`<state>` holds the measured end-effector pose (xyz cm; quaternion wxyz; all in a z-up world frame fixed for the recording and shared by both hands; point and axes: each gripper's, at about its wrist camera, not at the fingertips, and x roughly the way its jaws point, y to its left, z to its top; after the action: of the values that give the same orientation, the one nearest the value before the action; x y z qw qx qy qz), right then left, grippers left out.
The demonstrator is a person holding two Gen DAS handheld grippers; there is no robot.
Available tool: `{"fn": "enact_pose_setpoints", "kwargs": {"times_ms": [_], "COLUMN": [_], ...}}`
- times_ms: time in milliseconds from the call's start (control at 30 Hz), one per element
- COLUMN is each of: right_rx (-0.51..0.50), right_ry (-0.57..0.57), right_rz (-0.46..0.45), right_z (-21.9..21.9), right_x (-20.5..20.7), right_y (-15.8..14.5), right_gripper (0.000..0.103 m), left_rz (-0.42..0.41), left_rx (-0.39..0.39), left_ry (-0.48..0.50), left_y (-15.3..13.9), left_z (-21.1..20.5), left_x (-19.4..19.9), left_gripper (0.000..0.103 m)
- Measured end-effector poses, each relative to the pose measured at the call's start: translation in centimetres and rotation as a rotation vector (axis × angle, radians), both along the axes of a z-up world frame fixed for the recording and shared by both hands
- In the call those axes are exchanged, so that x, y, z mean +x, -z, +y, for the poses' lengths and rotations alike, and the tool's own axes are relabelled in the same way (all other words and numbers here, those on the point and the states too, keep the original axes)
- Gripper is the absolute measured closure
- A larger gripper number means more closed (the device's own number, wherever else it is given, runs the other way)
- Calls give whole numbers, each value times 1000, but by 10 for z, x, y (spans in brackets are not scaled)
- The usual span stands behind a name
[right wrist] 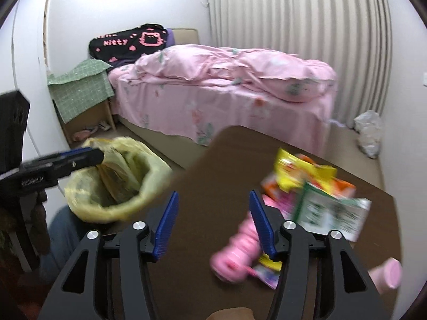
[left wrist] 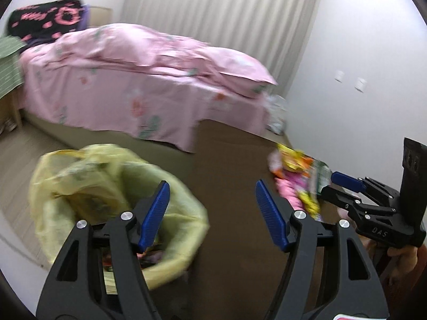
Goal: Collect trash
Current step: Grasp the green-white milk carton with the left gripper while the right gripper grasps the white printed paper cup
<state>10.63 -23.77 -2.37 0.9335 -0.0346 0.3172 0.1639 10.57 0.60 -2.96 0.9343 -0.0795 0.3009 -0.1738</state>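
A bin lined with a yellow bag [left wrist: 117, 200] stands on the floor left of a dark brown table [left wrist: 234, 176]; it also shows in the right wrist view [right wrist: 117, 176]. My left gripper [left wrist: 213, 208] is open and empty, between the bin and the table. A pile of trash lies on the table: a yellow snack wrapper [right wrist: 301, 170], a green and white packet [right wrist: 331, 210], a pink bottle [right wrist: 237, 253] lying on its side. My right gripper [right wrist: 213, 218] is open and empty, just left of the pink bottle. The trash pile [left wrist: 296, 176] and right gripper [left wrist: 331, 184] also show in the left wrist view.
A bed with pink bedding [right wrist: 226, 90] fills the room behind the table. A small stand under a green cloth [right wrist: 80, 90] is beside it. A white plastic bag [right wrist: 369, 133] lies on the floor by the curtain. Another pink bottle [right wrist: 387, 274] lies at the table's right.
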Motion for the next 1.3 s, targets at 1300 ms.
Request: {"fn": "enact_pose_setpoints", "kwargs": {"times_ms": [1300], "right_rx": [170], "right_ry": [248], "right_rz": [195], "right_z": [-139], "right_x": [-132], "right_y": [85], "right_gripper": [48], "left_rz": [3], "left_rx": [135], "left_ry": [451], "left_y": [16], "left_z": [-232], "left_x": [68], "left_gripper": [23]}}
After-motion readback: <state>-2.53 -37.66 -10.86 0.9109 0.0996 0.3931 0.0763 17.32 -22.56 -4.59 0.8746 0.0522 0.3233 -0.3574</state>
